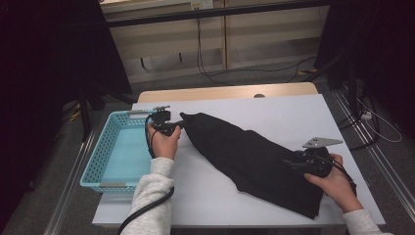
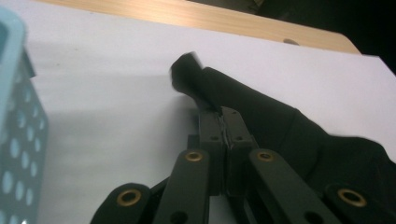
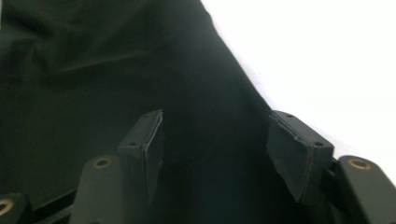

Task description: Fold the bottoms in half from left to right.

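Observation:
A long black cloth (image 1: 244, 152) lies slantwise across the white table (image 1: 284, 112), from the basket side toward the near right. My left gripper (image 1: 177, 126) is at its far left end. In the left gripper view the jaws (image 2: 226, 123) are shut on the edge of the cloth (image 2: 280, 130), whose tip curls up just beyond them. My right gripper (image 1: 293, 164) is over the cloth's near right end. In the right gripper view it (image 3: 215, 144) stands open, its pads apart above the dark fabric (image 3: 93, 70) and not pressing on it.
A light blue plastic basket (image 1: 105, 147) with a perforated wall (image 2: 14, 93) sits at the table's left edge, close to my left hand. Bare white tabletop (image 3: 327, 56) lies around the cloth. Cables trail on the floor beyond the wooden far edge.

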The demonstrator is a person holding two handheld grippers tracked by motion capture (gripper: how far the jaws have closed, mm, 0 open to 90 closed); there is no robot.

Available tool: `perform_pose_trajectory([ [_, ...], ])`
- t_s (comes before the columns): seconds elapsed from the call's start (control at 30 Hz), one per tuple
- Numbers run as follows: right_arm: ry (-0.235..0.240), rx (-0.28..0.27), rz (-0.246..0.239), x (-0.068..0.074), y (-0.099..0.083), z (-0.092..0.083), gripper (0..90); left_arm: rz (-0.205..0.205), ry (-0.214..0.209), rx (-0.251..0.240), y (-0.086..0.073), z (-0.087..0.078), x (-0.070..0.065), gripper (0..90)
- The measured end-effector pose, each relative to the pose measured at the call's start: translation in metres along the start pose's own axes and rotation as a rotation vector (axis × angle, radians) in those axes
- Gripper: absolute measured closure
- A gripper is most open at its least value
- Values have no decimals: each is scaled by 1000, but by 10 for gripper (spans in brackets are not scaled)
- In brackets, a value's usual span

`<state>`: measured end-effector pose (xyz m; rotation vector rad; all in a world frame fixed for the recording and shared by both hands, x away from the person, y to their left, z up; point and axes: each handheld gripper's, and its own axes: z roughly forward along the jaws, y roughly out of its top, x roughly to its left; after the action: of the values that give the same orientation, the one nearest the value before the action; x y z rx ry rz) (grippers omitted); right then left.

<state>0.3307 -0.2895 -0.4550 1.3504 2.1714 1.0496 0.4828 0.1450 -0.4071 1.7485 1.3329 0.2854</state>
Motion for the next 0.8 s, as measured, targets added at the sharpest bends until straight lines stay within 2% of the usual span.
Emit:
perform_pose_trajectory([
  [0.03, 1, -1, -4, 1, 0, 1, 355, 3, -28, -1, -2, 1, -3, 893],
  [0.1, 7, 2, -11, 3, 0, 1, 350, 19, -55, 1, -5, 2, -8, 893],
  [0.13, 11, 2, -10, 4, 0, 2, 349, 5, -93, -5, -7, 4, -10, 893],
  [0.17, 12, 2, -9, 4, 0, 2, 348, 8, -106, -4, -8, 4, -11, 892],
  [0.2, 12, 2, -8, 5, 0, 3, 345, 26, -101, -5, -9, 4, -14, 893],
  [0.27, 18, 5, -10, 6, -1, 3, 345, 30, -128, -7, -12, 5, -16, 892],
  [0.3, 18, 6, -9, 6, -1, 4, 345, 32, -128, -6, -13, 5, -16, 892],
  [0.37, 20, 11, -9, 7, -2, 4, 341, 17, -143, -9, -14, 5, -15, 892],
  [0.43, 22, 12, -10, 7, -2, 5, 340, 23, -145, -9, -12, 5, -14, 893],
  [0.53, 23, 12, -11, 8, -2, 5, 337, 10, -178, -11, -9, 6, -16, 893],
  [0.63, 27, 14, -10, 9, -1, 6, 325, 15, -216, -10, -8, 8, -22, 893],
  [0.8, 30, 23, -12, 11, -2, 9, 319, 46, -281, -1, -10, 14, -39, 893],
])
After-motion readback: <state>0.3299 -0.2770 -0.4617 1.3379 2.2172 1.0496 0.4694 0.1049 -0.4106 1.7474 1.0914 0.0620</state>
